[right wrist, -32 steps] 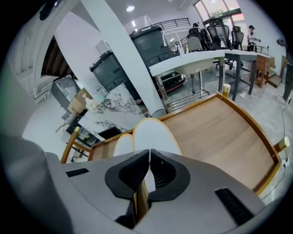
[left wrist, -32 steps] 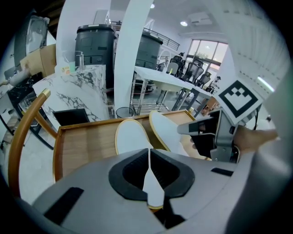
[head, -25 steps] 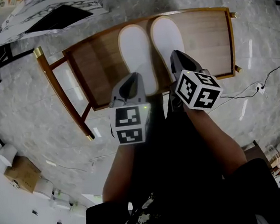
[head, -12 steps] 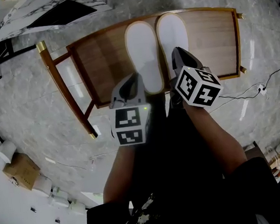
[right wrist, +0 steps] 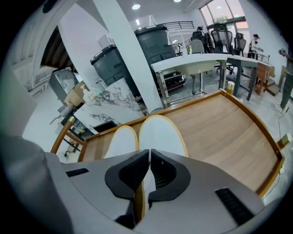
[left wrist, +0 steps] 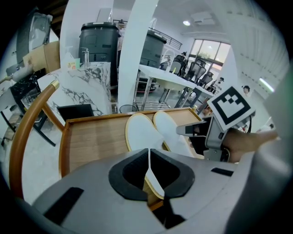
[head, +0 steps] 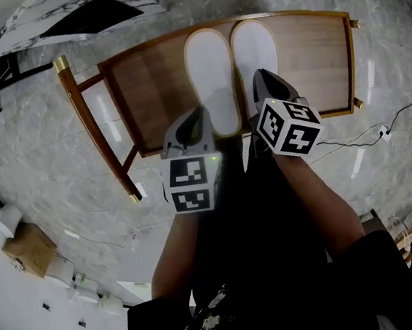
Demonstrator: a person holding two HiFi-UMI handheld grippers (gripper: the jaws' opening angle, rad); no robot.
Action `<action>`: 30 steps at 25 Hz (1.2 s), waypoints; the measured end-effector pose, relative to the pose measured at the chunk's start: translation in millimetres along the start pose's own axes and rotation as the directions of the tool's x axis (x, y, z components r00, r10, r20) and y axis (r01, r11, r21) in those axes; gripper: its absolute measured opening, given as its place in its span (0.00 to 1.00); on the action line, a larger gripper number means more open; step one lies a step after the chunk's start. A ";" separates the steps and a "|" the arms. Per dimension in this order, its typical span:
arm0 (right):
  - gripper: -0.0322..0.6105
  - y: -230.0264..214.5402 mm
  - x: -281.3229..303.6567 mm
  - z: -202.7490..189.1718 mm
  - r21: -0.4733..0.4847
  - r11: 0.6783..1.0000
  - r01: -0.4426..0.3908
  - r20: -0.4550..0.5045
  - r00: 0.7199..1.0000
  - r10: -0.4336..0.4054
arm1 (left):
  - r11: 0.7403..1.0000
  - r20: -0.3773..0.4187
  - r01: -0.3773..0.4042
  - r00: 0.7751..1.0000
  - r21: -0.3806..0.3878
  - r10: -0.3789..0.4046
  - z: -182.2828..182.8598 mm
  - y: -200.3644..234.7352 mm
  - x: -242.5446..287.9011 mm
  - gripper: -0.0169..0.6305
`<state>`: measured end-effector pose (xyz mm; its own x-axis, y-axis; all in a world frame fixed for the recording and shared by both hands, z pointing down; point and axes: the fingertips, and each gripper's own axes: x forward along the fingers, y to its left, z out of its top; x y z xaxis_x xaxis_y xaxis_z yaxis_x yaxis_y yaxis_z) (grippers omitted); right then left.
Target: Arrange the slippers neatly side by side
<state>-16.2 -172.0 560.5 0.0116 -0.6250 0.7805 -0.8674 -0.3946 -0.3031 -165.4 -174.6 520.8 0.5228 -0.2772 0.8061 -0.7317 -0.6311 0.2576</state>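
Note:
Two white slippers with tan rims lie sole-up, side by side and lengthwise, on a wooden bench [head: 154, 93]. In the head view the left slipper [head: 212, 79] and the right slipper [head: 253, 46] almost touch along their inner edges. My left gripper [head: 199, 114] is shut on the near end of the left slipper [left wrist: 139, 132], whose rim runs between the closed jaws [left wrist: 149, 155]. My right gripper [head: 259, 80] is shut on the near end of the right slipper [right wrist: 160, 133], beside the left slipper [right wrist: 120, 141]. The right gripper [left wrist: 192, 130] also shows in the left gripper view.
The bench has a raised wooden rim [head: 348, 58] and gold-capped legs [head: 61, 64] on a marble floor. A cable [head: 398, 115] trails on the floor at the right. Cardboard boxes [head: 28, 249] sit at the lower left, a marble-patterned panel [head: 66, 14] beyond the bench.
The right gripper's marker cube has rolled slightly. Both slippers and the left gripper keep their places on the bench; only the head view has shifted a little.

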 end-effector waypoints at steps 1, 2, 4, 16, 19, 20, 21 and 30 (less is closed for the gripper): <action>0.06 0.9 0.2 0.0 -0.027 1.000 -0.003 0.004 1.000 0.003 | 1.000 -0.002 0.001 1.000 0.000 -0.001 -0.6 -0.4 0.4 0.04; 0.06 2.2 0.1 -0.2 -0.051 0.999 -0.009 0.008 1.000 0.009 | 1.000 -0.004 0.004 1.000 0.001 -0.004 -1.2 -1.1 0.9 0.04; 0.06 5.0 -0.5 -0.5 -0.087 0.996 -0.027 0.018 0.999 0.028 | 1.000 -0.009 0.014 1.000 -0.001 -0.015 -2.3 -3.7 1.9 0.09; 0.18 18.8 -35.1 43.1 -0.118 0.984 -0.133 0.115 0.982 0.147 | 1.000 -0.041 0.010 0.999 -0.027 -0.011 -19.9 -6.5 10.3 0.12; 0.12 5.3 -44.1 50.6 -0.139 0.984 -0.113 0.132 0.982 0.131 | 1.000 -0.084 0.003 0.996 -0.031 -0.006 -39.2 -7.1 14.1 0.12; 0.06 -2.5 -45.0 48.5 -0.156 0.983 -0.095 0.124 0.986 0.115 | 1.000 -0.098 0.000 0.995 -0.031 -0.003 -45.6 -7.2 16.1 0.12; 0.05 -10.7 -44.0 42.5 -0.187 0.980 -0.075 0.100 0.990 0.095 | 1.000 -0.111 -0.003 0.994 -0.030 0.000 -51.9 -7.1 17.8 0.12; 0.05 -37.3 -23.3 -49.7 -0.515 0.850 -0.110 -0.202 0.979 0.004 | 1.000 -0.209 0.002 0.978 -0.018 -0.006 -90.3 -16.4 30.8 0.13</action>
<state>-8.8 -109.2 580.8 -0.0929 -0.4778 0.8736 -0.9948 0.0805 -0.0618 -176.8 -107.4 589.5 0.4238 -0.1156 0.8983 -0.7384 -0.6185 0.2688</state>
